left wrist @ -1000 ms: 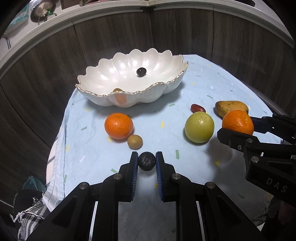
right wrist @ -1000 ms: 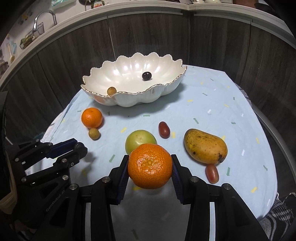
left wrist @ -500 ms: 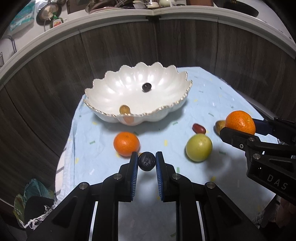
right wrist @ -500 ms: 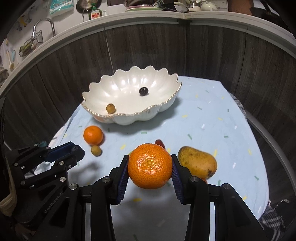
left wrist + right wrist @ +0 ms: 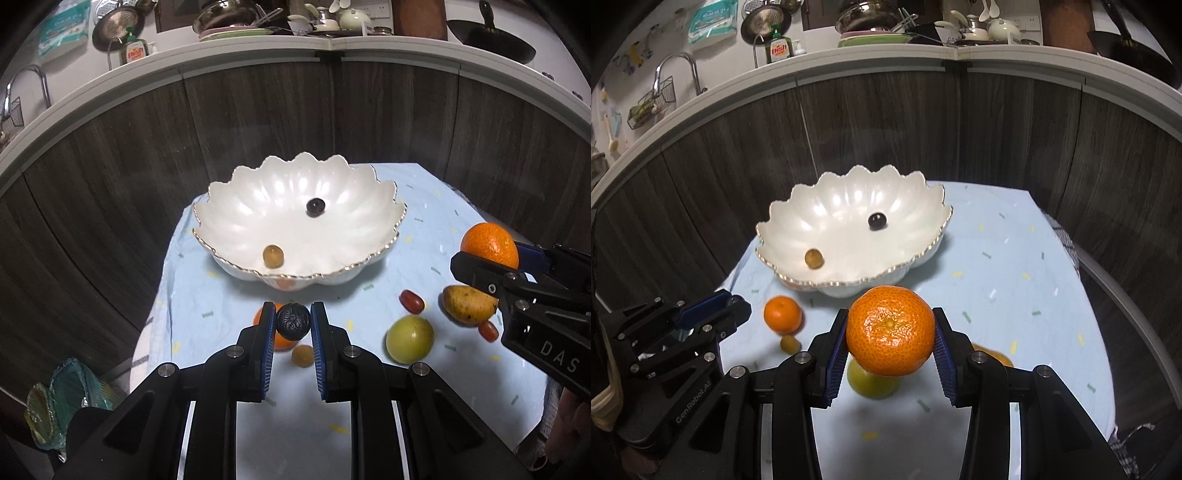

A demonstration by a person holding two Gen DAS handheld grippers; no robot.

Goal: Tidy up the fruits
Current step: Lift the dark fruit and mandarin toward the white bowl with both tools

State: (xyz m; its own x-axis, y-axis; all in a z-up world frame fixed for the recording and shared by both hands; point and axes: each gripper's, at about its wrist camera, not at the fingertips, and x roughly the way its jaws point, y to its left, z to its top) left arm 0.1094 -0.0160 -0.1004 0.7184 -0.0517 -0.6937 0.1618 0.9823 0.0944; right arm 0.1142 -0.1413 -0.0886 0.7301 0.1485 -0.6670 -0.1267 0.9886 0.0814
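The left gripper (image 5: 293, 325) holds a small dark round fruit (image 5: 293, 320) between its blue pads; the fingers stand narrow, pressed on both sides of it, and the fruit is in the air above the table. The right gripper (image 5: 891, 338) holds an orange (image 5: 890, 330), its fingers closed on the two sides of it, also above the table.

The white bowl (image 5: 236, 210) with the wavy gold rim stands at the far part of the light blue cloth (image 5: 424, 206). Inside it lie two small fruits well apart: a dark ball (image 5: 315, 206) near the middle and a yellow-brown ball (image 5: 273, 256) near the front wall.

On the cloth, in front of the bowl, lies a second orange (image 5: 783, 314), and just beside it a small tan fruit (image 5: 790, 344). In the left view this orange is mostly hidden behind the left gripper's finger. More to the right lie a green round fruit (image 5: 410, 339), a yellow mango (image 5: 467, 304) with dark spots, and two small red fruits: one (image 5: 412, 300) between the bowl and the green fruit, the other (image 5: 488, 330) just beside the mango, maybe touching it, but the right gripper covers part of that place.

Behind the table is a dark wooden wall (image 5: 886, 122) under a white counter with dishes.
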